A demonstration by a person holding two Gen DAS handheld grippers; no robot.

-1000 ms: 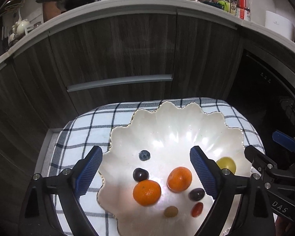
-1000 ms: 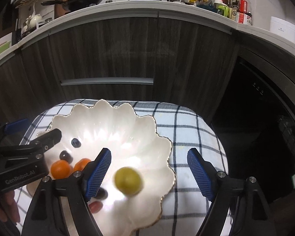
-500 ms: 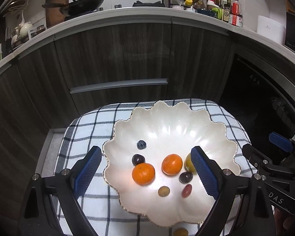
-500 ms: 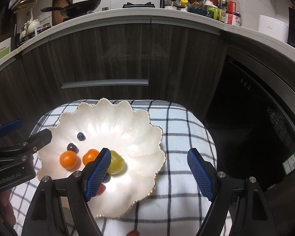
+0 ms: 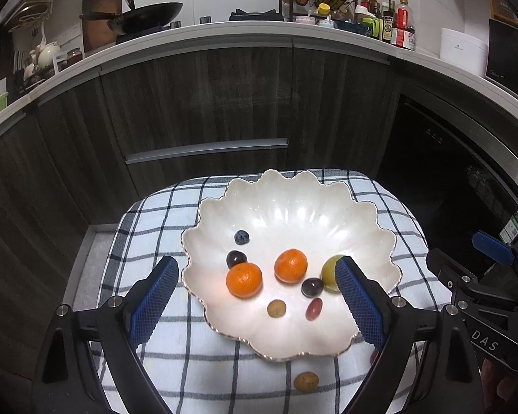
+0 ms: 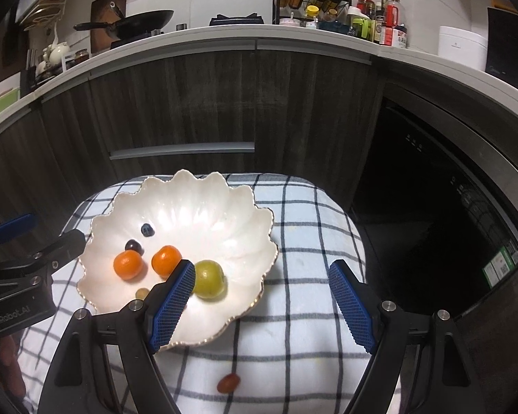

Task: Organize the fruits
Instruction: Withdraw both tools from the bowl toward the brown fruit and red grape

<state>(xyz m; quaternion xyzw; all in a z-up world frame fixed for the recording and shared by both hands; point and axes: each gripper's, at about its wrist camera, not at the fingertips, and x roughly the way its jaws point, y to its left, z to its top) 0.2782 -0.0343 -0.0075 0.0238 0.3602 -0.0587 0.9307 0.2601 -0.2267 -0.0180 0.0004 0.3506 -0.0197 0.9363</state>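
Scalloped white bowl (image 5: pixel 328 207) holds 2 tangerines (image 5: pixel 244 279); both claws (image 5: pixel 255 296) (image 6: pixel 260 302) released, empty.

A checked cloth (image 5: pixel 162 355) covers the support, bearing a scalloped white bowl (image 5: pixel 293 207) and two small loose fruits (image 5: pixel 306 381).

A pearly white bowl (image 5: pixel 359 220) with a gilt rim was seen on a blue-white cloth (image 5: pixel 155 227) checked in dark lines; two tangerines (image 5: pixel 243 280) were orange.
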